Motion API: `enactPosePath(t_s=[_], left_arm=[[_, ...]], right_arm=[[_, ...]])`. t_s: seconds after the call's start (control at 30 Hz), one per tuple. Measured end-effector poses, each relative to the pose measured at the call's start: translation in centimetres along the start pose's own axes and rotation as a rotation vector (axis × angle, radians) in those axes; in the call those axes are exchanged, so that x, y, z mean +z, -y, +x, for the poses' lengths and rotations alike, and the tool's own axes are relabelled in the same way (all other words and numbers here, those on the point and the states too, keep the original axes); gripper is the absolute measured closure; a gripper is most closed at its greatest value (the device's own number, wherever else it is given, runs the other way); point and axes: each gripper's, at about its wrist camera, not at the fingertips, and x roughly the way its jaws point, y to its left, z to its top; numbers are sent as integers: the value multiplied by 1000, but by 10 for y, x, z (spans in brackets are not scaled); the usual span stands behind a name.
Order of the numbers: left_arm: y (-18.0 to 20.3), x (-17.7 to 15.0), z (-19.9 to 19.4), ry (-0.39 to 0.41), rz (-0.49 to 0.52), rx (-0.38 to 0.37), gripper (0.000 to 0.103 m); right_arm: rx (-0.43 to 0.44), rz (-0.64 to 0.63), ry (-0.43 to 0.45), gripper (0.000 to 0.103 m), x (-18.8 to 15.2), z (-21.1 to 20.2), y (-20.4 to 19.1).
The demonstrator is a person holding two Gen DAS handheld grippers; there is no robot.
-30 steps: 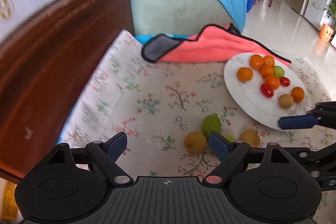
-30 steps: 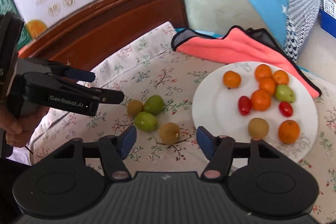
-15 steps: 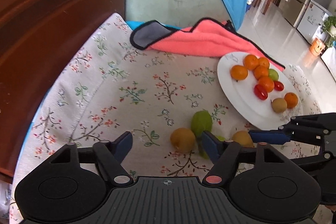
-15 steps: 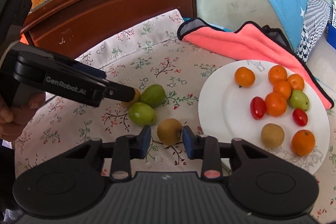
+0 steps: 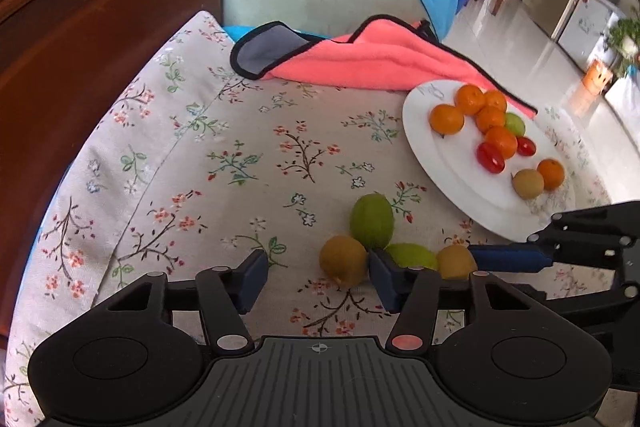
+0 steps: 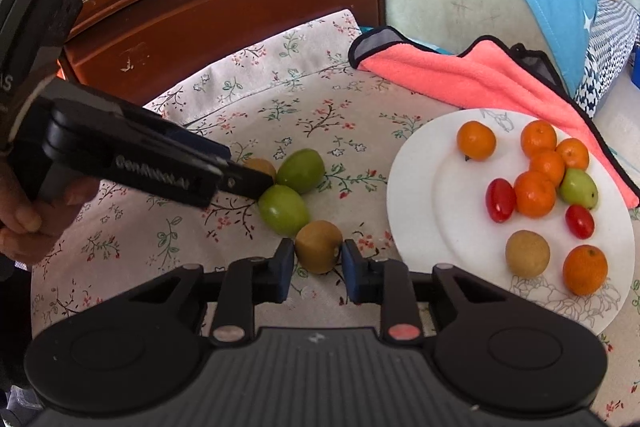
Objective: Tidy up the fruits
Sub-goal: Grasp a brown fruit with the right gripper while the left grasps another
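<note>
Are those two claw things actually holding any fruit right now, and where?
The right gripper, just closing, pinches a brown fruit by its two sides. The left gripper, also closing, holds nothing: another brown fruit sits between its fingers, against one pad only.

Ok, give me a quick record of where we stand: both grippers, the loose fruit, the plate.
right gripper: jaws have just been closing, now pressing on the right brown fruit
left gripper: jaws have just been closing, open around the left brown fruit, no grip yet
loose on cloth: both those brown fruits, two green fruits
plate: six oranges, two tomatoes, one plated green fruit, one plated brown fruit
</note>
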Motion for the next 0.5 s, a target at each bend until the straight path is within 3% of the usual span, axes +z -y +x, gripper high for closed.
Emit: enactPosePath(t_s=[0.1,0.37,0.5], left_arm=[[5,0,2,5,17,15,53],[18,-5,1,19,90,8,79],[19,-7,0,23,100,1,80]], right_arm=[[0,6,-1,77,-1,-1,1],[-6,15,-2,77,0,-1,0],[-6,14,-1,77,-1,0,0]])
